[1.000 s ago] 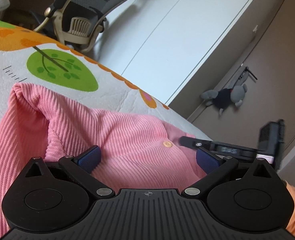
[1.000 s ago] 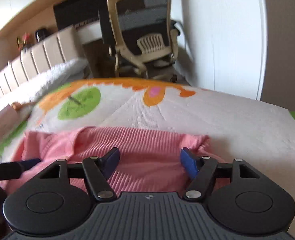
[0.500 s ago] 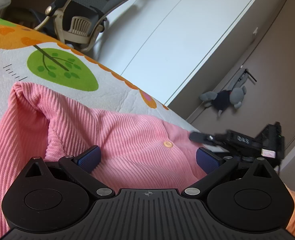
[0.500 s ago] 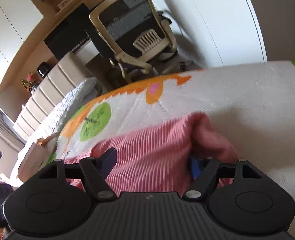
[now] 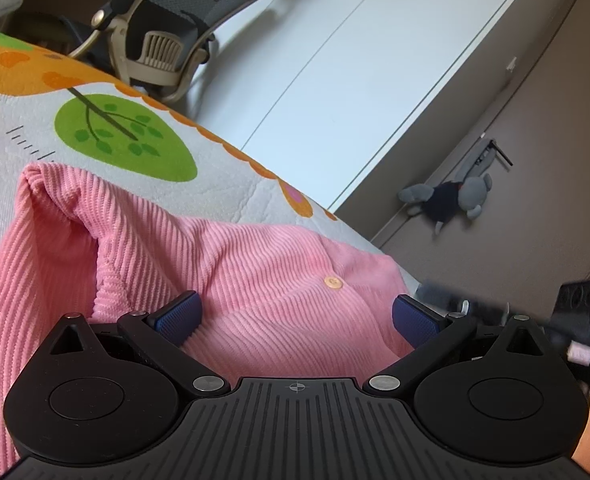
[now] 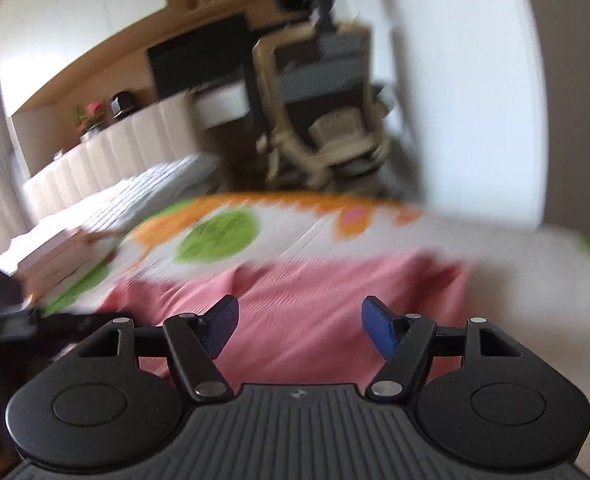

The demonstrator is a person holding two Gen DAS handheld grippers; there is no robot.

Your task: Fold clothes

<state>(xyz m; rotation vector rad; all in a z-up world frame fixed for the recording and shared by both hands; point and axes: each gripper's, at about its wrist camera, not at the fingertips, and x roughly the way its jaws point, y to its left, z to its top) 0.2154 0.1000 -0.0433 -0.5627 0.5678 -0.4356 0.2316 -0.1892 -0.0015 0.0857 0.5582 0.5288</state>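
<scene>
Two wrist-cam views, each looking forward along a hand-held gripper, over a bed.

A pink ribbed garment (image 5: 255, 272) — corduroy-like, w/ one small orange button (image 5: 333, 281) showing — is lying on a printed bedspread (image 5: 223, 184) patterned w/ a green tree and orange edging. The cloth is not flat: at its far left corner a flap is standing up in a peak, w/ a hollow beneath it, so that part is lying doubled or bunched rather than smoothed. Whether that is a fold half made or just a rumple, the view doesn't settle.

The left gripper (image 5: 295, 316) is sitting low over the near part of the garment, its blue-padded fingers (image 5: 179, 314) wide apart w/ pink cloth showing between them; nothing is pinched. That spread stance fits either readying to take an edge or having let one go.

In the right wrist view the right gripper (image 6: 299, 322) is likewise standing apart, fingers spread over the same garment (image 6: 303, 304) from the other side — the picture is badly motion-blurred, so whether the pads are touching the fabric is prob. not tellable. The other tool is showing at the left edge of that view.

Beyond the bed: a beige office chair (image 5: 167, 40), white cupboard doors, and a grey stuffed toy (image 5: 447, 200) hanging on a brown door.
</scene>
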